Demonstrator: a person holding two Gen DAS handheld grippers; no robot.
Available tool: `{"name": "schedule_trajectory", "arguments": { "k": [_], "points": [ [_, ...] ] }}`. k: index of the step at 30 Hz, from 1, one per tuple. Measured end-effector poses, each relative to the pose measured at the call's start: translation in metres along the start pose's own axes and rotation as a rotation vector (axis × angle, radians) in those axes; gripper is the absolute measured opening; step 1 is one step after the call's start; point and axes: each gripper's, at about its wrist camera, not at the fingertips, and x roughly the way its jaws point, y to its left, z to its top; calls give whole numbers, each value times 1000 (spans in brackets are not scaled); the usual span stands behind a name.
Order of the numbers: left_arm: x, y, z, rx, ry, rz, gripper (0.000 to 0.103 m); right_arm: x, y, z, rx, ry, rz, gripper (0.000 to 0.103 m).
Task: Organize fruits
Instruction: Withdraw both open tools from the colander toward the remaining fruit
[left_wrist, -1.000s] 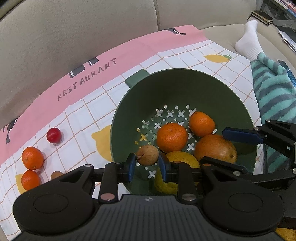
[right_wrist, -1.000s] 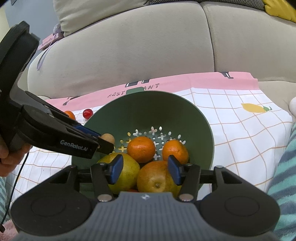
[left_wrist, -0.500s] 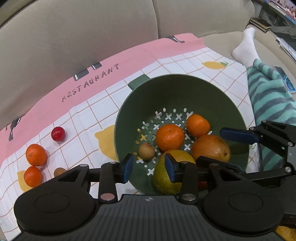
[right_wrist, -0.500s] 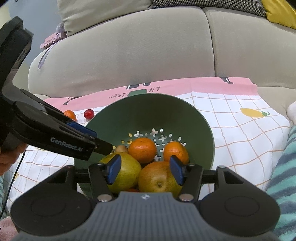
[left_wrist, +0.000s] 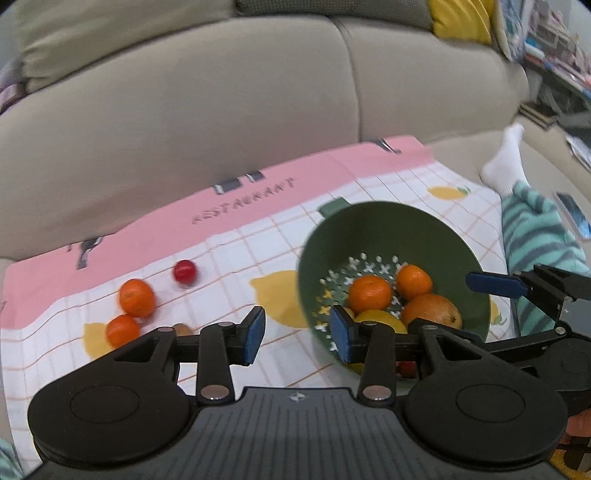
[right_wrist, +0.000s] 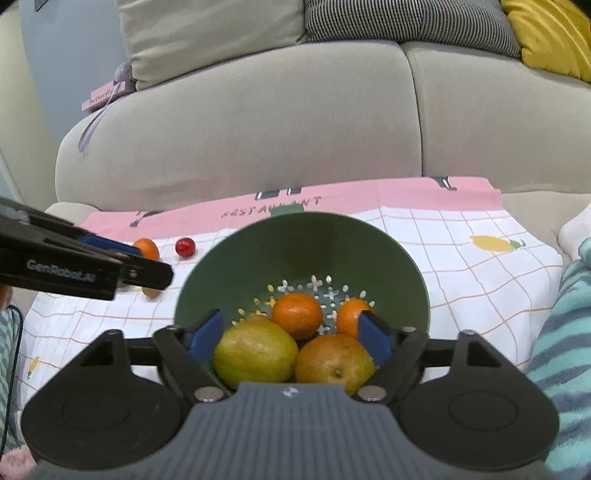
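A green colander (right_wrist: 402, 258) stands on the checked cloth and holds two tangerines (right_wrist: 297, 314), a yellow fruit (right_wrist: 255, 350), an orange-brown pear (right_wrist: 332, 363) and a small brown fruit (left_wrist: 349, 313), mostly hidden. My right gripper (right_wrist: 290, 336) hovers over its near rim, jaws opening, pads clear of the fruit below. My left gripper (left_wrist: 297, 334) hangs above the cloth left of the colander (left_wrist: 369, 221), jaws opening with nothing between them. On the cloth lie two tangerines (left_wrist: 136, 297), a red fruit (left_wrist: 184, 271) and a small brown fruit (left_wrist: 181, 328).
The pink and white cloth (left_wrist: 388, 177) covers a beige sofa seat, with the backrest (right_wrist: 295, 122) behind. A person's leg in striped teal trousers (left_wrist: 535, 229) and a white sock (left_wrist: 504, 162) lies to the right. Cushions (right_wrist: 546, 33) sit on top.
My left gripper let go of the small brown fruit into the colander, then rose and swung left over the cloth. My right gripper's jaws spread wider.
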Motion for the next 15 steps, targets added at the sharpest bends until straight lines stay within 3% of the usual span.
{"name": "schedule_trajectory", "arguments": {
  "k": [7,15],
  "points": [
    [-26,34,-21,-103,-86,22,48,-6,27,-1,-31,-31,23,84],
    [-40,76,-49,-225,-129,68,48,-3,68,-2,-93,-52,68,85]
  ]
}}
